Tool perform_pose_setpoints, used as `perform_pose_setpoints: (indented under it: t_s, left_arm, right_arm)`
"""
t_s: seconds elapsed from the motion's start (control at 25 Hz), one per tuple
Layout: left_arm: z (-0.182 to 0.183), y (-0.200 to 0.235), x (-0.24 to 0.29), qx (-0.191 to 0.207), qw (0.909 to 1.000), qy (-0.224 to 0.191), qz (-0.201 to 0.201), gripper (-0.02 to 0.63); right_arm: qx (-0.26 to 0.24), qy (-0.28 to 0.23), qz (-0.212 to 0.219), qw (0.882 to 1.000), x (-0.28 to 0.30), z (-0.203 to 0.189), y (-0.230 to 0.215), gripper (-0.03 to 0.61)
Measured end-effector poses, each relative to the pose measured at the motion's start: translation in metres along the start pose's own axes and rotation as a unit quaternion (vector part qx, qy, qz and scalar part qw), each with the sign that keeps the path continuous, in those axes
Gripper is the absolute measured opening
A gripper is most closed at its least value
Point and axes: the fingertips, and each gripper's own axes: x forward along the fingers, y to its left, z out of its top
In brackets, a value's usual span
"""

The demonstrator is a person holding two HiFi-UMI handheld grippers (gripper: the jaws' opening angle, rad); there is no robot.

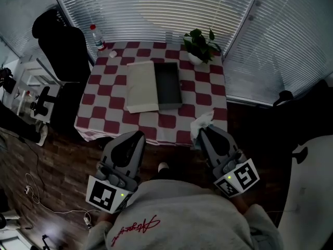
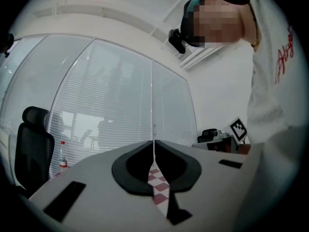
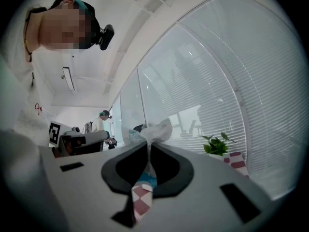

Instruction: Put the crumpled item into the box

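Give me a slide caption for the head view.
Right gripper holds the crumpled item; the box lies open on the table.

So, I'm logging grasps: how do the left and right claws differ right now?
The right claw is shut on the crumpled item; the left claw is shut on nothing. The item bulges white past the right claw's tips; through the left claw's slit only checked cloth shows. Both are shut and point toward that cloth.
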Motion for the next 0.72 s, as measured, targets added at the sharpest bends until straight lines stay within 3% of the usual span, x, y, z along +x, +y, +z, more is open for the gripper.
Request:
perform_pose_setpoints:
  t_s: [0.72]
  left_arm:
    - [-0.003,0.031,0.007,0.002,0.9999,0.000,-0.017,0.025]
  right_arm:
    - [0.000,-0.004,-0.024,1.000,0.021,-0.003,-0.002,0.032]
